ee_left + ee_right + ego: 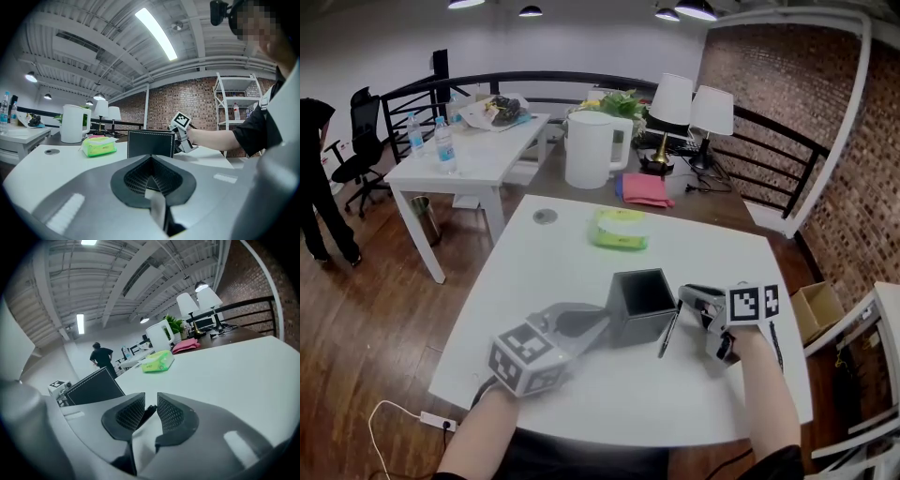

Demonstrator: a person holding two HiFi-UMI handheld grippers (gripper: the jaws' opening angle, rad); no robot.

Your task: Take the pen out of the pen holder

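**Pen (668,335) clear of the pen holder (639,330), held by the right gripper (686,302)**

The pen slanted outside the holder, pinched at its upper part between the right gripper's nearly closed jaws, its lower end down towards the white table (581,258). The holder stood upright just left of that gripper, open top up. The left gripper (598,324), jaws pressed together on nothing, had its tip at the holder's far side, seemingly touching it. Well beyond both grippers lay a green packet (619,229).

no readable text, labels or numbers
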